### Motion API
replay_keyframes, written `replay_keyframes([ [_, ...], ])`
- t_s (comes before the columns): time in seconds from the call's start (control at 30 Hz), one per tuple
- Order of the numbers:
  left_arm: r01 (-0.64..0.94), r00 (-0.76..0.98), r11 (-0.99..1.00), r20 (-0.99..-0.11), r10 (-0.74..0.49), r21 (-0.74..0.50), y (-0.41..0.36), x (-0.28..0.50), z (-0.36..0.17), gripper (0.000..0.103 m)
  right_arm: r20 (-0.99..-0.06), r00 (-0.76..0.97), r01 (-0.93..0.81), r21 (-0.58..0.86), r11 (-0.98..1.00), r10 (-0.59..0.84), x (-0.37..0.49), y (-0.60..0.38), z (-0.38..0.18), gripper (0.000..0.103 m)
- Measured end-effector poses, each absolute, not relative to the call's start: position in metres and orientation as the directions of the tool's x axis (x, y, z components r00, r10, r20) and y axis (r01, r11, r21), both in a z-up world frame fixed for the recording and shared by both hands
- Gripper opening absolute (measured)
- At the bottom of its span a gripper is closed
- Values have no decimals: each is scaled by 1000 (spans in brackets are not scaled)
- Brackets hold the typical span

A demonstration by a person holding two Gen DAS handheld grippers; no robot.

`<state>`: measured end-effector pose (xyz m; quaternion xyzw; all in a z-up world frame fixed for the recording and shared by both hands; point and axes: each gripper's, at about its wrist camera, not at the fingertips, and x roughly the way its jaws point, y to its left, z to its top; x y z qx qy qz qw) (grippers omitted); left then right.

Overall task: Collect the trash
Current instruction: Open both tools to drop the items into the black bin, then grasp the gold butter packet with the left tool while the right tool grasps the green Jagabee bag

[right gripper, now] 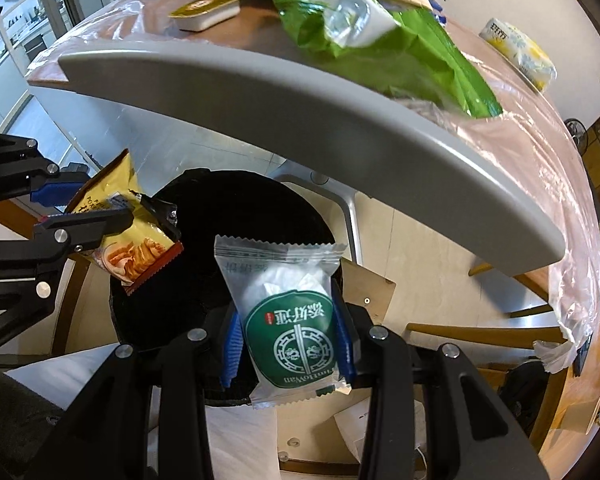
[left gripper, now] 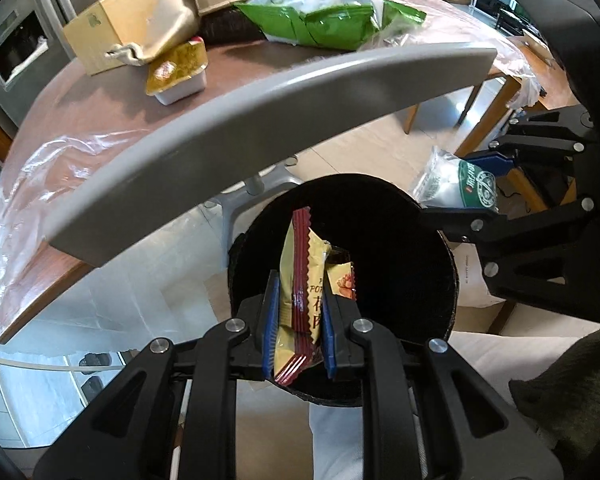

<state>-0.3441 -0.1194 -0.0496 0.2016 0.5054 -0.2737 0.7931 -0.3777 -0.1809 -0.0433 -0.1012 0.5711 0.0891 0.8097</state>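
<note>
Blue-padded left gripper (left gripper: 298, 320) clamps a yellow wrapper (left gripper: 300, 300) – right gripper (right gripper: 288, 340) a white packet (right gripper: 290, 312) – both tilted over the black bin (left gripper: 400, 280)

Grey chair back (left gripper: 260, 120), wooden table (left gripper: 100, 112), perhaps a fridge (left gripper: 16, 52).

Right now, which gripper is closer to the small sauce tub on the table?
Left, as far as the views show. The left gripper, shut on the yellow snack packet, hangs over the black bin on the sauce tub's side; the right gripper, holding the white packet, sits farther.
</note>
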Motion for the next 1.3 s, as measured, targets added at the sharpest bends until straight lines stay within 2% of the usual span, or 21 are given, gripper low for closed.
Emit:
replay_keyframes([
  [0.03,642,334,766,-914,-232,40,-121,-342,-50,24,-945,325,-256,-54,965,34,-377,-182,-44,41],
  [0.07,643,337,764,-912,-235,41,-121,-342,-49,27,-946,321,-251,-51,967,33,-376,-183,-45,52],
  [0.1,641,340,766,-912,-228,48,-121,-342,-48,40,-947,319,-244,-44,969,37,-375,-184,-45,59],
  [0.13,639,345,768,-911,-227,50,-119,-340,-47,60,-946,321,-241,-39,970,42,-374,-186,-45,70],
  [0.17,634,355,771,-907,-227,56,-120,-339,-47,68,-945,323,-238,-33,971,47,-374,-187,-44,71],
  [0.2,632,360,773,-904,-230,56,-119,-339,-45,70,-945,323,-234,-33,972,46,-374,-188,-44,71],
  [0.37,617,372,784,-903,-215,68,-111,-337,-39,70,-944,327,-221,-29,975,46,-376,-193,-36,71],
  [0.53,608,392,793,-886,-249,46,-92,-341,-11,70,-917,384,-203,32,979,109,-389,-211,6,71],
  [0.6,613,406,789,-870,-279,33,-88,-347,9,70,-894,433,-195,36,980,119,-393,-218,28,76],
  [0.67,612,432,791,-843,-320,13,-82,-349,31,75,-863,491,-180,34,983,119,-392,-226,50,88],
  [0.73,594,475,804,-813,-336,15,-78,-343,47,88,-829,545,-162,41,986,124,-383,-232,66,94],
  [0.8,574,495,819,-795,-352,-6,-76,-331,53,88,-809,573,-145,56,988,130,-366,-238,73,96],
  [1.03,527,470,846,-800,-372,-84,-86,-274,45,88,-821,549,-193,57,980,156,-312,-236,63,96],
  [1.2,542,462,840,-823,-331,-34,-99,-253,29,88,-849,501,-239,53,970,170,-292,-223,46,96],
  [1.3,550,450,835,-833,-322,-26,-103,-248,23,84,-858,481,-264,52,963,178,-287,-218,41,96],
])
